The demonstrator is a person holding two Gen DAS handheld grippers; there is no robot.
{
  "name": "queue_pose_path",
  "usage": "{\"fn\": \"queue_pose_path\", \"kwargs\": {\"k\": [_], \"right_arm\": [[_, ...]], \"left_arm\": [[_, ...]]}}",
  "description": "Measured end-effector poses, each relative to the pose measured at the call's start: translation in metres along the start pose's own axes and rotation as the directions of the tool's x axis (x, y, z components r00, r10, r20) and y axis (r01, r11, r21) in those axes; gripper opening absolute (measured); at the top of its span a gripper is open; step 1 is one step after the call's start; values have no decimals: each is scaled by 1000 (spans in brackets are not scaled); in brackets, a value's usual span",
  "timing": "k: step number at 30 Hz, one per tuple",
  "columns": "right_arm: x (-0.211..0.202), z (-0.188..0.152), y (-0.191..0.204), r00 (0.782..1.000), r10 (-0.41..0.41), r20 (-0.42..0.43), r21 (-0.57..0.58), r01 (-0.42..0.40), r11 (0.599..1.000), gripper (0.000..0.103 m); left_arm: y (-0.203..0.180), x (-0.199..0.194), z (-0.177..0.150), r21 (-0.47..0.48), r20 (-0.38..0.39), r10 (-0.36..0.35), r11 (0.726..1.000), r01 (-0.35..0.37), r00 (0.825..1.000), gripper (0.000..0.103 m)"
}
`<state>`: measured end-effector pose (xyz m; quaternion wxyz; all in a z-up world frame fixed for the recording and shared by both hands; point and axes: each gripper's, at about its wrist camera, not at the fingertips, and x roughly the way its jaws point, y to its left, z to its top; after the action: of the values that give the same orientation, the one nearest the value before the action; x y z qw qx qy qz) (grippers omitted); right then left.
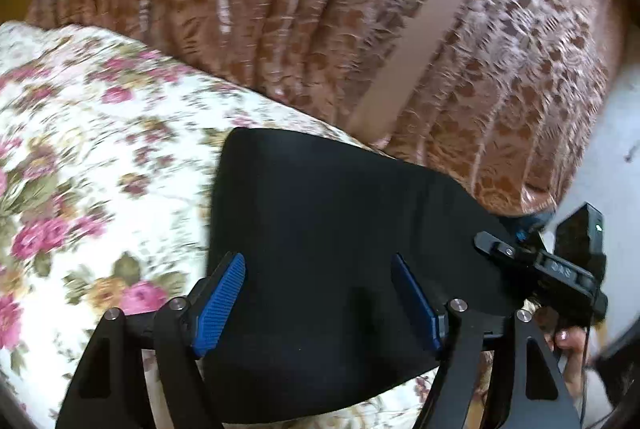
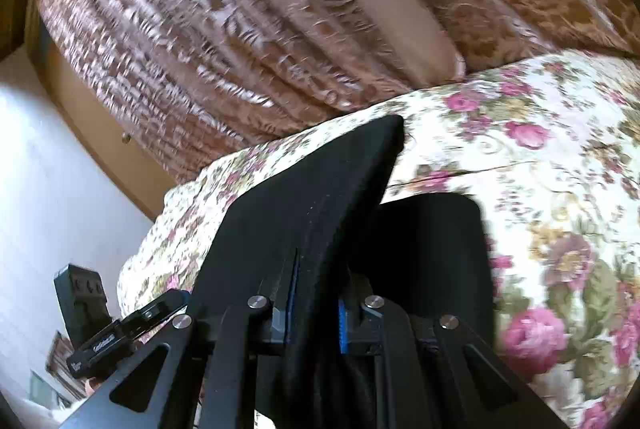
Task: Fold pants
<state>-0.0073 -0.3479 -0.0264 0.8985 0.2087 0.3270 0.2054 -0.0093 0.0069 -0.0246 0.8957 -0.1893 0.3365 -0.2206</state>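
Clamping the black pants (image 2: 304, 213) edge, the right gripper (image 2: 314, 313) could lose its fold, since the left gripper (image 1: 320, 293) hovers open above the bed (image 1: 100, 157).

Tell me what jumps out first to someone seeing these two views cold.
The black pants dominate: a dark slab low in both views, lying on the rose-print bedspread. The right gripper is clamped on a raised fold of them, while the left gripper hangs open above the flat part. Behind the bed hangs a shiny brown patterned curtain.
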Motion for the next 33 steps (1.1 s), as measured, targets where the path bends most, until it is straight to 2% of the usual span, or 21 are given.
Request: {"fn": "queue_pose_path", "kwargs": {"k": [6,11,14,17,19,22,23,25,27,29,31,33], "right_arm": [[1,-7,-39,997,-62,-43,75,65,995,15],[14,-28,-64,996,-62,-58,152,70,986,15],[16,-34,-72,998,-48,-30,194,53,980,16],[10,-31,-69,995,-85,-44,188,92,978,21],[-1,-25,-64,988,-147,-47,176,153,972,26],[-21,-13,-53,958,-287,10,128,284,950,30],[-28,-6,-46,952,-304,35,108,299,948,30],[-33,7,-30,958,-278,65,63,274,960,30],[-26,19,-10,966,-254,54,0,255,967,30],[-10,30,14,964,-265,34,-87,267,960,30],[11,38,34,952,-306,13,-164,303,939,30],[39,44,45,928,-370,-35,-230,353,907,30]], "left_arm": [[-29,24,-12,111,-59,33,994,-26,998,76],[-39,39,-28,216,-86,106,973,-86,991,77],[-42,40,-35,273,-76,133,956,-108,988,79],[-37,33,-31,254,-85,115,963,-90,990,79],[-31,27,-23,210,-89,94,975,-74,992,79],[-23,15,-1,140,-65,84,987,-75,994,79],[-21,12,10,129,-46,77,989,-70,996,79],[-25,12,25,143,-28,86,986,-81,996,79],[-32,20,40,184,-22,122,976,-115,992,79],[-39,34,54,220,-34,151,965,-141,988,79],[-48,56,63,274,-69,180,949,-155,981,79],[-53,74,67,297,-110,209,940,-169,972,79]]}}
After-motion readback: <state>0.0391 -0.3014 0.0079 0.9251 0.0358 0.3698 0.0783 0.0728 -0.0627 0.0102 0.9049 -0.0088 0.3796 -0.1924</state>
